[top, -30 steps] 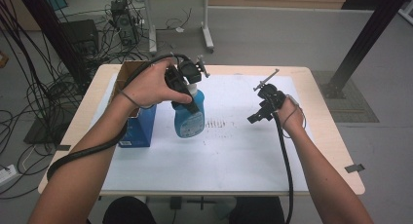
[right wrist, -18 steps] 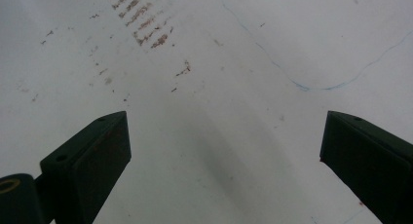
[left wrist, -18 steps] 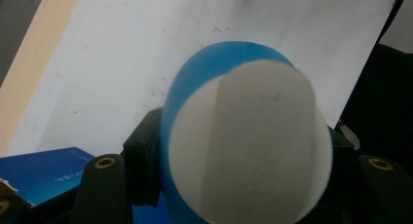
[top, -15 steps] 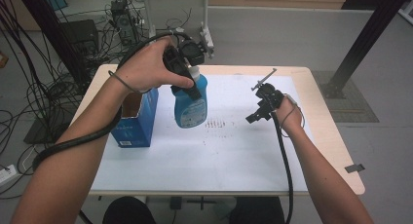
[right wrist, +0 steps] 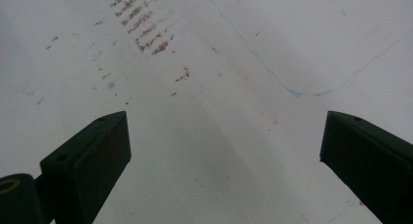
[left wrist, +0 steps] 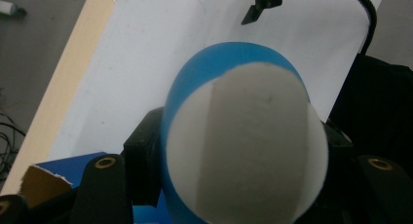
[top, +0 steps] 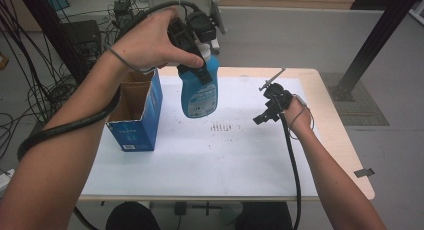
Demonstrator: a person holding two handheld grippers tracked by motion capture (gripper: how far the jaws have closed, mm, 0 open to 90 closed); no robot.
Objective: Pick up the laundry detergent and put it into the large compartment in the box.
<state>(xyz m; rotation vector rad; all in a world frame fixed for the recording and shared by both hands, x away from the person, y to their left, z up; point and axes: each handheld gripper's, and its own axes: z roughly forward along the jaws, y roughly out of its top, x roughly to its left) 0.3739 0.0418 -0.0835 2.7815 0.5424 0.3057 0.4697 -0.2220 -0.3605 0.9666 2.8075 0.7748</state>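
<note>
My left gripper (top: 192, 50) has its fingers (left wrist: 104, 185) closed on the blue spray bottle (top: 199, 90), one on each side just under its white top. In the left gripper view that top and the blue shoulder sit at centre frame between the two fingers. From the high view the bottle hangs upright in the upper middle of the frame, lifted clear of the counter (top: 320, 80), label facing me, just right of the blue cardboard box (top: 135, 122). The box stands open-topped at centre left on the white sheet (top: 200, 160) that covers most of the counter.

My right gripper (top: 269, 107) sits right of centre in the high view, well apart from the bottle, its fingers (right wrist: 92, 156) spread wide with nothing between them. In the right gripper view they frame bare white sheet, with brown smudges (right wrist: 141, 27) toward the upper left and a thin blue pen line (right wrist: 292, 90) curving across the upper right.
</note>
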